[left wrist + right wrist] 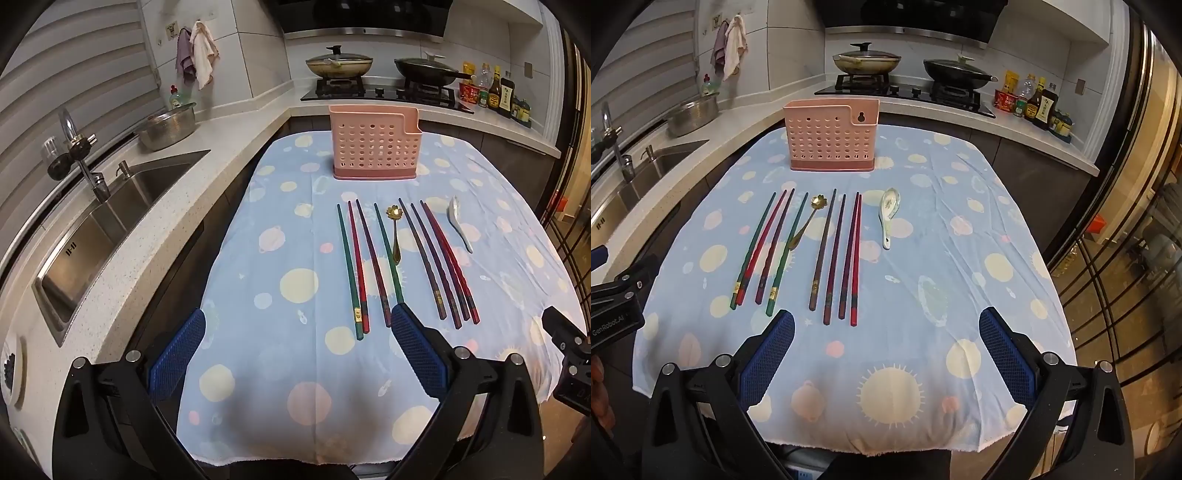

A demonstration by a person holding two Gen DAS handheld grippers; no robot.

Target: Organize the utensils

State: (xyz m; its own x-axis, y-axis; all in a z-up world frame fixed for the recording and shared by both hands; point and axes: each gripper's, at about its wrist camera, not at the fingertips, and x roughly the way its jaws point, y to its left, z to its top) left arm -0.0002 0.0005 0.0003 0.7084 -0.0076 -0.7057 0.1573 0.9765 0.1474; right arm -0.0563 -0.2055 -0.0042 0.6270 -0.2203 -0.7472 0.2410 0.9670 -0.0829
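Observation:
A pink perforated utensil holder [376,147] [831,136] stands at the far end of the table. Several green, red and dark chopsticks [360,266] [798,254] lie side by side in front of it. A gold flower-headed spoon [394,232] [805,225] lies among them. A white ceramic spoon [460,223] [889,216] lies to their right. My left gripper [297,321] is open and empty, above the table's near left part. My right gripper [886,321] is open and empty, just short of the chopsticks' near ends.
The table has a blue cloth with pastel dots [291,369] [960,258]. A sink [110,221] and a metal bowl [168,127] are on the left counter. A stove with two pans [380,70] and sauce bottles [1038,103] stand behind. A glass door [1126,258] is at right.

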